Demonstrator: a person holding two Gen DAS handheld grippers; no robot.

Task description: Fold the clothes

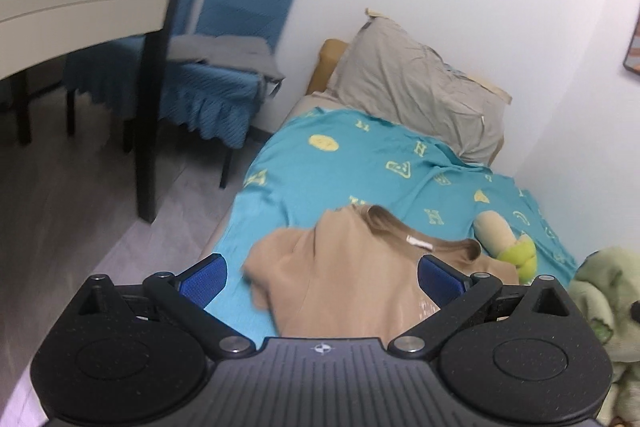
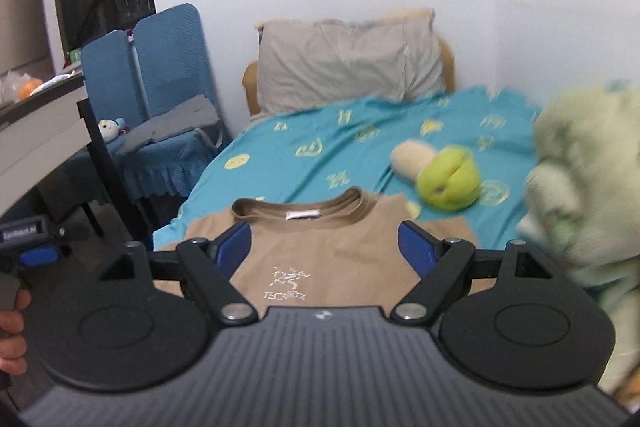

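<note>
Hovering above the near end of the bed: left gripper (image 1: 322,277), tilted down, blue pads (image 1: 202,279) spread wide, nothing between them, no contact with cloth. Same for the right gripper (image 2: 324,251), angled down over the tan T-shirt (image 2: 320,247), pads spread and empty.

Lying flat on the teal sheet (image 1: 360,163): tan T-shirt (image 1: 340,283), collar toward the pillow (image 1: 416,95), one sleeve crumpled on the side nearer the floor. Just beside the shirt, a yellow-green plush toy (image 2: 444,179); at the right edge, a pale green plush (image 2: 584,195), blurred.

Seen only from the left wrist: long stretch of grey floor (image 1: 80,203), black table leg (image 1: 154,115), crumpled sleeve. Seen only from the right wrist: shirt front with white logo, the other gripper at the left edge (image 2: 34,247) with a hand (image 2: 12,327) on its handle, dark window, small white toy (image 2: 108,129) on the blue chair (image 2: 160,131).

Readable on the shirt chest: "TEC", remaining letters smeared. White collar tag (image 2: 303,214) too small to read. Lettering on the other gripper's body blurred. Yellow letters and shapes printed on the sheet, an "H" among them.
</note>
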